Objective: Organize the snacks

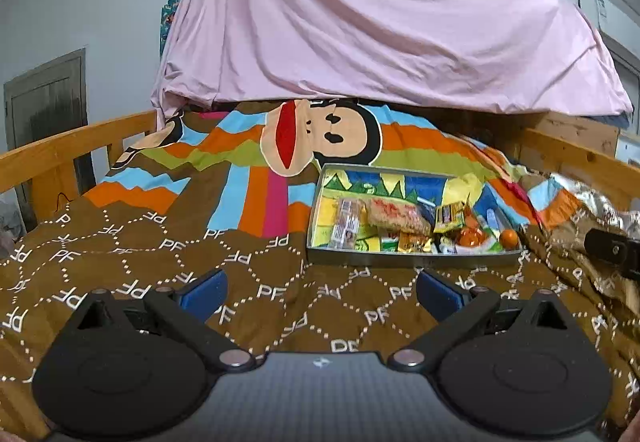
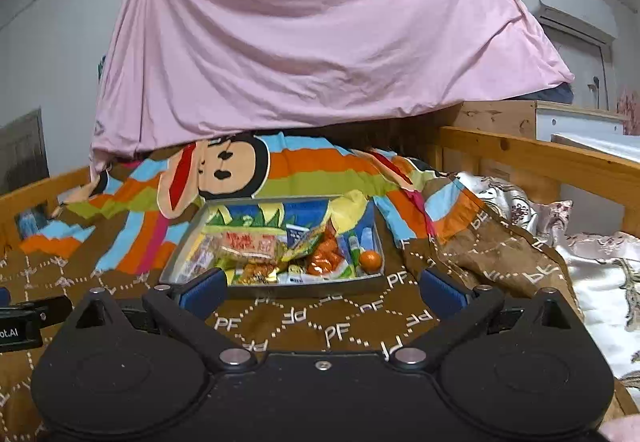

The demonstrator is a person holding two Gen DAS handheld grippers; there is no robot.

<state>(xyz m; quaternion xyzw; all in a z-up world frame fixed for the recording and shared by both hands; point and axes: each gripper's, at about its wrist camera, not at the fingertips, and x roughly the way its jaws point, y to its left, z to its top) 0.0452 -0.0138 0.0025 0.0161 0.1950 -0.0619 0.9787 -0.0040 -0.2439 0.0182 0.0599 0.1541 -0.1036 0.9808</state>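
Note:
A shallow grey tin box (image 1: pixel 316 218) (image 2: pixel 176 262) sits on the brown patterned blanket, holding several snack packets and a small orange (image 1: pixel 509 238) (image 2: pixel 370 260). A large pale noodle-style packet (image 1: pixel 396 216) (image 2: pixel 248 244) lies across the pile. My left gripper (image 1: pixel 320 292) hovers open just in front of the box, with nothing between its blue pads (image 1: pixel 204 292). My right gripper (image 2: pixel 322 292) is also open and empty, close to the box's front wall, and its body (image 1: pixel 614 252) shows at the right edge of the left wrist view.
A pink sheet (image 1: pixel 380 22) (image 2: pixel 312 42) hangs over the far end of the bed. Wooden bed rails (image 1: pixel 60 154) (image 2: pixel 540 158) run along both sides. A silky floral quilt (image 2: pixel 600 266) lies to the right. The colourful monkey blanket (image 1: pixel 320 134) is bunched behind the box.

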